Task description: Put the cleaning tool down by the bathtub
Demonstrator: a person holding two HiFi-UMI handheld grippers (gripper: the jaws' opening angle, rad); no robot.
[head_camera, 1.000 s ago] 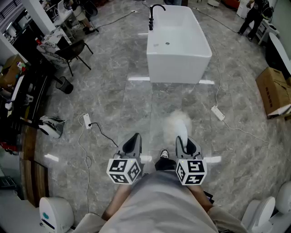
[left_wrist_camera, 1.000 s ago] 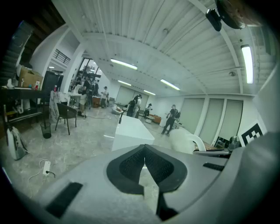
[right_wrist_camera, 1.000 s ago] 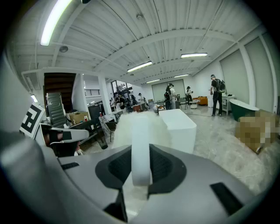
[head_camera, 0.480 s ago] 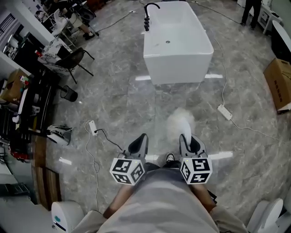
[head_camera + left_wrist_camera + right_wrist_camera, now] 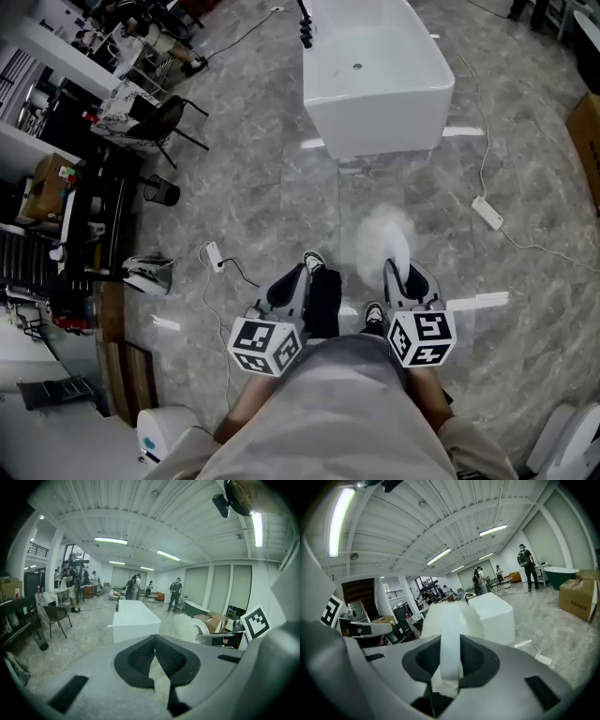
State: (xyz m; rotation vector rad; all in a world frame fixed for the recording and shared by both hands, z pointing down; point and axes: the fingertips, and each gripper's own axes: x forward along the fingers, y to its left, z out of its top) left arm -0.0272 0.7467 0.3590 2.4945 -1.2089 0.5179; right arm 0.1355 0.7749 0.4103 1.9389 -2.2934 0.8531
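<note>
The right hand-held gripper [image 5: 409, 277] is clenched on the white handle of the cleaning tool [image 5: 382, 240], a fluffy duster whose head juts out ahead of the jaws. The left hand-held gripper [image 5: 288, 289] is pinched closed with nothing in it. The step in hand looks like the carry to the tub. It is best to grip the handle firmly, since the head overhangs forward, and to lower it only at the tub's side. The grey floor [image 5: 253, 197] ahead is bare, but a power strip [image 5: 487, 212] and its cable lie to the right, so the path should pass left of them. The bathtub [image 5: 377, 86] stands well apart from the tool.
</note>
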